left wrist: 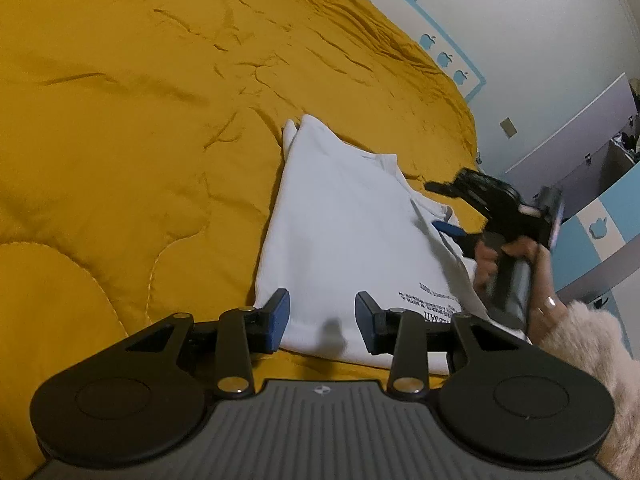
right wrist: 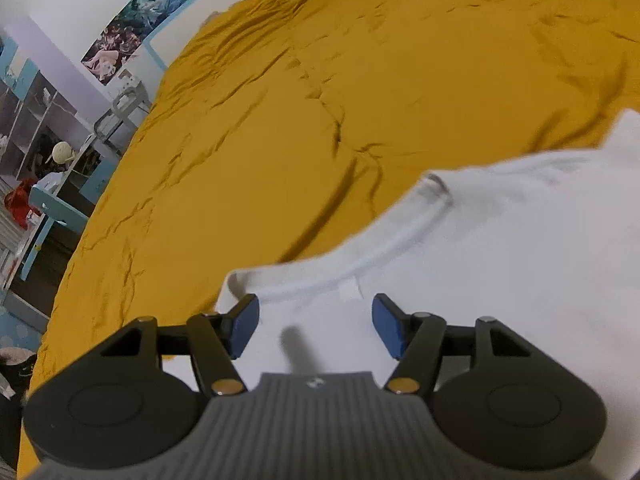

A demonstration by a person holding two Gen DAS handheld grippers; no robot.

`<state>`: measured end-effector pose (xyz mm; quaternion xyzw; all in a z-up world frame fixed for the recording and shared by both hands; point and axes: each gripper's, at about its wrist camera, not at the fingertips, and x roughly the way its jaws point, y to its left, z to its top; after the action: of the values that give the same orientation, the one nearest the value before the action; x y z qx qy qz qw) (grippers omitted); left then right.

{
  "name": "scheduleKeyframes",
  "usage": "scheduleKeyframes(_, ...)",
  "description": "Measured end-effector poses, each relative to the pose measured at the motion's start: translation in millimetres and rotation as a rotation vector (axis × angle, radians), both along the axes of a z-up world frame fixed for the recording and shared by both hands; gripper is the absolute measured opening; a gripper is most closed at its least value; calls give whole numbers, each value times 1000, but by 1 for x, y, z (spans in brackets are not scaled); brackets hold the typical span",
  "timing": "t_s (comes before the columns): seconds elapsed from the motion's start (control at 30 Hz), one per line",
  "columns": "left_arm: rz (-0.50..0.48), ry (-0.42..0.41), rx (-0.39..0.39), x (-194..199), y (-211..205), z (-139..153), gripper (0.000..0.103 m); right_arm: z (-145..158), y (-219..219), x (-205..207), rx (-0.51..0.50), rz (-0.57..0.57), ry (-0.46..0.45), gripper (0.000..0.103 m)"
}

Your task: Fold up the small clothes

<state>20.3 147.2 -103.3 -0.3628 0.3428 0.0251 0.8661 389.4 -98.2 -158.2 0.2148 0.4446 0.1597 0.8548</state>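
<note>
A white t-shirt (left wrist: 344, 232) lies folded into a long strip on a mustard-yellow bedspread (left wrist: 140, 120). Black printed text (left wrist: 432, 304) shows near its close end. My left gripper (left wrist: 322, 320) hovers open over that end, nothing pinched between its blue pads. My right gripper (left wrist: 440, 210) is at the shirt's right edge, held by a hand (left wrist: 520, 256) in a fuzzy sleeve. In the right wrist view the right gripper (right wrist: 316, 326) stands open just above the shirt (right wrist: 500, 260), close to the ribbed collar (right wrist: 400, 236) and its small tag.
The bedspread (right wrist: 320, 80) spreads wrinkled far beyond the shirt. Its edge drops off at the left of the right wrist view, where shelves and a blue desk (right wrist: 48, 208) stand. A white wall with a blue border (left wrist: 448, 56) runs behind the bed.
</note>
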Motion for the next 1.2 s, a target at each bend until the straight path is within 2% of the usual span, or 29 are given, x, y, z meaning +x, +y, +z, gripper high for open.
scheduleKeyframes(0.17, -18, 7, 15, 0, -2, 2, 46, 9, -32, -61, 45, 21, 58, 59)
scheduleKeyframes(0.23, -17, 9, 8, 1, -1, 3, 47, 12, -44, -89, 30, 25, 78, 59)
scheduleKeyframes(0.43, -49, 23, 46, 4, -7, 8, 51, 29, -85, -173, 84, 47, 73, 58)
scheduleKeyframes(0.6, -70, 30, 64, 5, -10, 12, 55, 32, -108, -215, 124, 74, 126, 59)
scheduleKeyframes(0.73, -51, 19, 46, 0, -5, 18, 55, 39, -112, -242, 62, 114, 61, 58)
scheduleKeyframes(0.8, -53, 14, 106, -2, -3, 34, 56, 47, -112, -247, 73, 91, 57, 61)
scheduleKeyframes(0.87, -55, 10, 161, -3, 3, 49, 62, 59, -103, -251, 91, 132, 32, 66)
scheduleKeyframes(0.97, -48, 5, 179, 2, 22, 66, 62, 78, -65, -269, 5, 318, -90, 66)
scheduleKeyframes(1.07, -55, -25, 166, 13, 42, 74, 62, 85, -13, -292, -202, 521, -256, 66)
scheduleKeyframes(1.1, -59, -28, 154, 18, 47, 73, 62, 83, 1, -301, -261, 575, -313, 66)
scheduleKeyframes(1.2, -43, 4, 48, 32, 63, 61, 62, 70, 45, -327, -483, 720, -469, 66)
